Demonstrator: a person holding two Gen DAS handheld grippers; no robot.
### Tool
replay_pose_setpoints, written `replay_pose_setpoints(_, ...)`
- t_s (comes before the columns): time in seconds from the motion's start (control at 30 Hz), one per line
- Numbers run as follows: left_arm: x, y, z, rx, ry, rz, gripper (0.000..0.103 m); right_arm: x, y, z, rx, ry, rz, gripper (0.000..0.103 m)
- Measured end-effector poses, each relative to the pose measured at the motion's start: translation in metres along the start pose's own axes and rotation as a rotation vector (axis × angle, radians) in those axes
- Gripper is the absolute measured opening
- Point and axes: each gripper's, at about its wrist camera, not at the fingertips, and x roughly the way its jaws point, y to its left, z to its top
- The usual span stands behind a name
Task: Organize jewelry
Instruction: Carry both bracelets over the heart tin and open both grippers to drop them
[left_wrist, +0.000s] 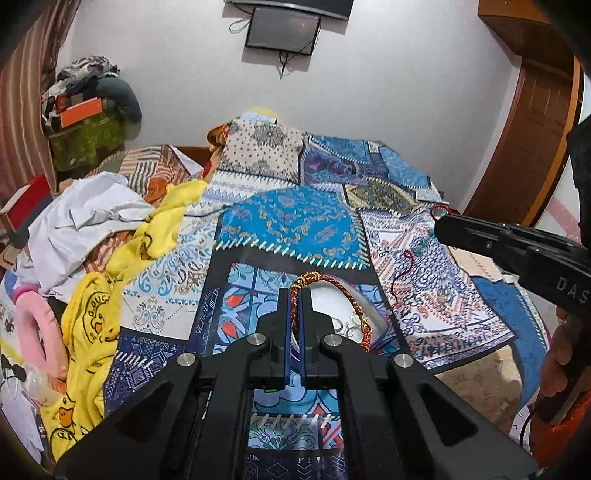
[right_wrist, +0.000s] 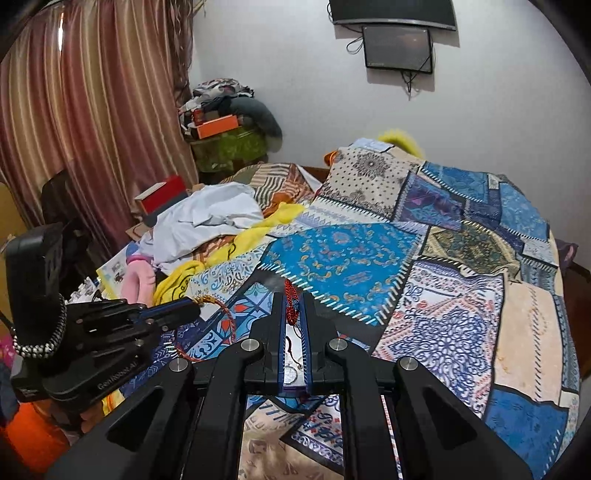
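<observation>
Braided red-gold bracelet (left_wrist: 334, 286) pinched in left gripper (left_wrist: 294, 295); red cord (right_wrist: 290, 301) clamped in right gripper (right_wrist: 293, 299).

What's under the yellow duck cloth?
The yellow duck cloth lies on the patchwork bedspread, beside a pink soft thing. Anything else beneath it is covered.

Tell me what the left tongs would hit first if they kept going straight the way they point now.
Probably the blue patchwork-patterned bedspread. The left tongs, shut on a red-and-gold braided cord bracelet, point down at it; nothing else seems between, though depth is unclear.
</observation>
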Motion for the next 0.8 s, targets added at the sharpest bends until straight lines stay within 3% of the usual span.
replay_pose_setpoints(0.8, 0.063, -0.009, -0.008, 0.047, 0.091, -0.041, 0.001, 0.075, -0.005, -0.015, 0.006, 0.175, 0.031, 0.007)
